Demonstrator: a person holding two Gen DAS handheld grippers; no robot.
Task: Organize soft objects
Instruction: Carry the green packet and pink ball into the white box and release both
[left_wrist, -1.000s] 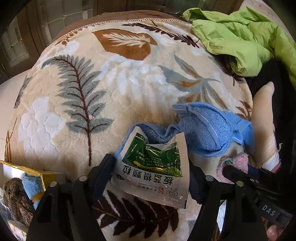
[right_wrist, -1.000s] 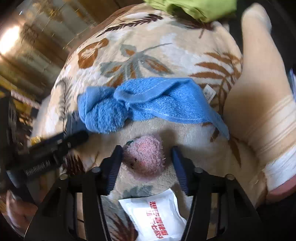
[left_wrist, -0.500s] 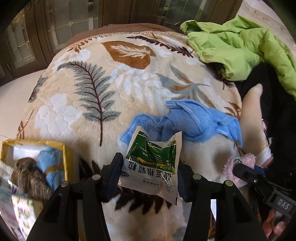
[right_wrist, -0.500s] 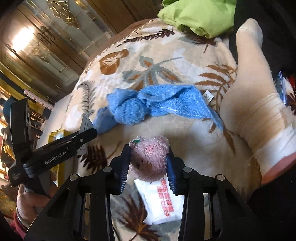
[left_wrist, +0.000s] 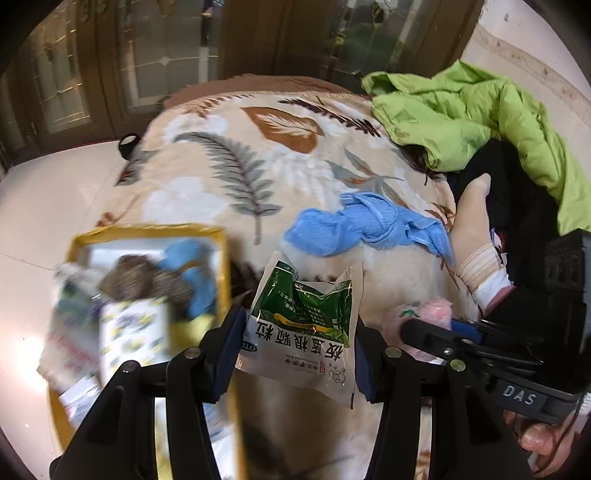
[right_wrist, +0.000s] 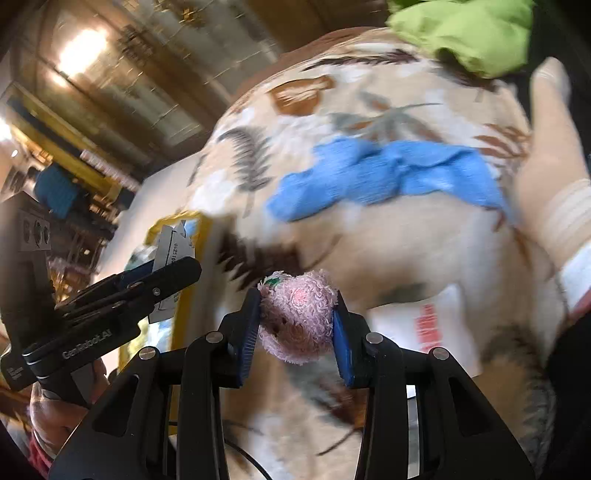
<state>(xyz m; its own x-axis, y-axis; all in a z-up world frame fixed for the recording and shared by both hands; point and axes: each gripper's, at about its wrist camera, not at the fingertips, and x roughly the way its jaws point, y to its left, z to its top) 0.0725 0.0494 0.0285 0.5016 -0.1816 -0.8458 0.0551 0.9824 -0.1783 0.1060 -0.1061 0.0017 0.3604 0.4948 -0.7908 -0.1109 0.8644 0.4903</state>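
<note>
My left gripper (left_wrist: 297, 341) is shut on a green and white sachet (left_wrist: 306, 325), held above the leaf-print blanket (left_wrist: 229, 162). A fluffy pink ball (right_wrist: 297, 317) sits squeezed between the pads of my right gripper (right_wrist: 295, 325), lifted off the blanket (right_wrist: 406, 243). The pink ball (left_wrist: 428, 310) and the right gripper (left_wrist: 436, 330) also show at the right of the left wrist view. A knotted blue towel (left_wrist: 369, 229) (right_wrist: 380, 173) lies on the blanket beyond both grippers. The left gripper (right_wrist: 173, 273) with its sachet (right_wrist: 173, 251) shows at the left of the right wrist view.
A yellow-rimmed box (left_wrist: 147, 232) (right_wrist: 192, 221) on the pale floor at the left holds brown and blue soft items and packets. A green jacket (left_wrist: 480, 118) (right_wrist: 465, 29) lies at the far right. A socked foot (left_wrist: 476, 229) (right_wrist: 550, 177) rests right of the towel. A white sachet (right_wrist: 417, 325) lies on the blanket.
Both grippers closed on their items, lifted them off the blanket and pulled back; the views shifted left, bringing the yellow box further into sight.
</note>
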